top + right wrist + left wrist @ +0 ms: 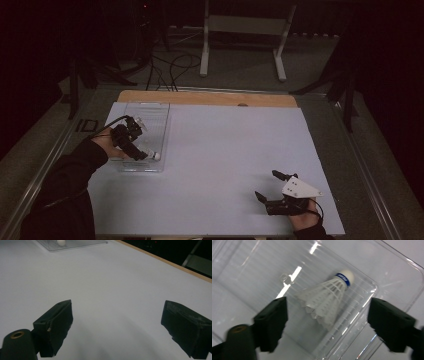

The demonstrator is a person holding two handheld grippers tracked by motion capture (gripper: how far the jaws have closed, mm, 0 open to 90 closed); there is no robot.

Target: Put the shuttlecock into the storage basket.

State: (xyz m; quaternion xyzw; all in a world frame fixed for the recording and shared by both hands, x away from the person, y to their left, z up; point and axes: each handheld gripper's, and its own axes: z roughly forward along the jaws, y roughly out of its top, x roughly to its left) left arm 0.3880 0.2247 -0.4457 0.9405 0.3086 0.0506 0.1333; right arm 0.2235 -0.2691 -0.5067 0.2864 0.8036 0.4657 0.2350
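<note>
The shuttlecock (325, 298) lies on its side in the clear tray (387, 272), just ahead of the left gripper (327, 322), whose jaws stand wide and hold nothing. It looks featherlight, with a crushable skirt; I'd take it by the firm cork. The right gripper (117, 327) hangs open, well apart over the desk (112, 277).

Dim lab: white-topped table (225, 165), floor cables (172, 67), metal stand (245, 30).

White shuttlecock (325, 298) on its side in clear tray (402, 277)
</note>
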